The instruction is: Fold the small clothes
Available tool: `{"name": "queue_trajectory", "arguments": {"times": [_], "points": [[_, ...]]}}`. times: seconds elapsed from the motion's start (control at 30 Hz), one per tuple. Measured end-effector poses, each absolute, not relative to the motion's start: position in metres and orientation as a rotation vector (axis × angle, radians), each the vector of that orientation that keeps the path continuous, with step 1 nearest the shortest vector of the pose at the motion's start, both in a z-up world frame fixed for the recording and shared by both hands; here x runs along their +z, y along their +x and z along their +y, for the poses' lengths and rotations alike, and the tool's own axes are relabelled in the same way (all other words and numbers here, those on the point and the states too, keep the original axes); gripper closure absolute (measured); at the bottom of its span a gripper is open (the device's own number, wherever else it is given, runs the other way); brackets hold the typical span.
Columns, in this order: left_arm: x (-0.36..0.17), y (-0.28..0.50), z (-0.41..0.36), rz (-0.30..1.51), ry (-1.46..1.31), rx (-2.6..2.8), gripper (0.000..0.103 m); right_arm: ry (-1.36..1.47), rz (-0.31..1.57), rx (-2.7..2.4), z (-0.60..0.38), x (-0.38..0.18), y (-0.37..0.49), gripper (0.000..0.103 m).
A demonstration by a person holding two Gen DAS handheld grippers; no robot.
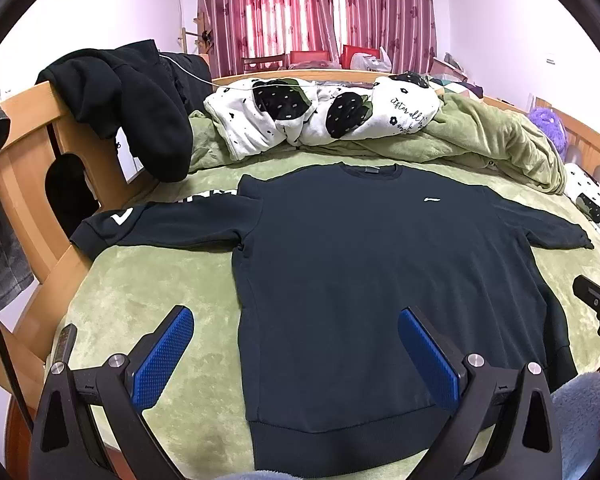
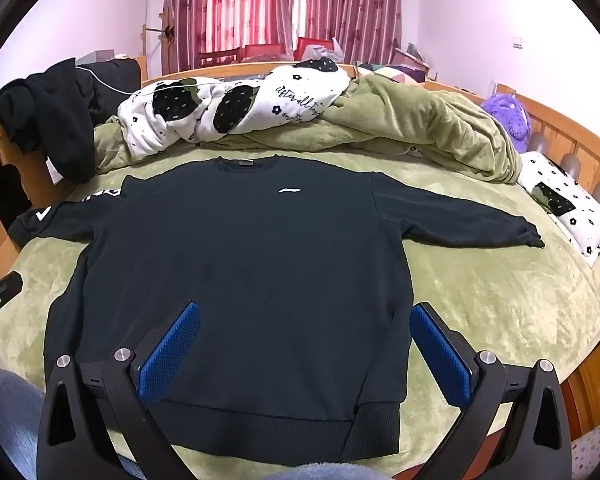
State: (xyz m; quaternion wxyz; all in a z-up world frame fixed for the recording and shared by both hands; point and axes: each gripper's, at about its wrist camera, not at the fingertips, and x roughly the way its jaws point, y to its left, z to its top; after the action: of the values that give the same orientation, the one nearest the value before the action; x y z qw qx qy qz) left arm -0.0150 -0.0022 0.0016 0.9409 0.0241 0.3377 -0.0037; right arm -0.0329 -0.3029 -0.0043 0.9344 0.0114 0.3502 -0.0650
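Dark navy sweatshirt [image 1: 380, 280] spread flat, front up, on the green bedsheet [image 1: 148, 292], hem at the near edge, collar at the far side, both sleeves stretched out to left and right. White logo [image 2: 290, 190] on the chest; white lettering on the left sleeve [image 1: 160, 220] near its cuff. Left gripper [image 1: 296, 360] held above the near left part of the sweatshirt, blue pads [image 1: 162, 360] spread wide apart with nothing between them, one over the sheet and one over the cloth. Right gripper [image 2: 306, 356] likewise above the near right part, blue pads [image 2: 440, 356] wide apart and holding nothing, left pad over the fabric, right pad at the garment's right edge. Contact with the cloth not clear from either view. Far behind the sweatshirt, a crumpled green blanket [image 2: 420, 128] with a white strawberry-print quilt [image 2: 236, 108] bunched on it. Black jacket [image 1: 132, 104] draped over the wooden bed frame [image 1: 32, 152] at far left. Matching print pillow [image 2: 568, 204] at right, purple plush toy [image 2: 504, 116] beyond it. Red curtains [image 1: 316, 12] on the far wall.
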Motion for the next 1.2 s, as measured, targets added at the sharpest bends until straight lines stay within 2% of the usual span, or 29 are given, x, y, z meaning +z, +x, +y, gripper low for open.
{"name": "queue_trajectory", "arguments": {"times": [0.3, 1.2], "points": [[0.001, -0.014, -0.002, 0.692, 0.052, -0.011, 0.000, 0.087, 0.727, -0.130, -0.314, -0.006, -0.033, 0.000], [0.005, -0.017, -0.002, 0.665, 0.052, 0.010, 0.000, 0.011, 0.720, -0.130, -0.301, -0.005, -0.033, 0.000]]}}
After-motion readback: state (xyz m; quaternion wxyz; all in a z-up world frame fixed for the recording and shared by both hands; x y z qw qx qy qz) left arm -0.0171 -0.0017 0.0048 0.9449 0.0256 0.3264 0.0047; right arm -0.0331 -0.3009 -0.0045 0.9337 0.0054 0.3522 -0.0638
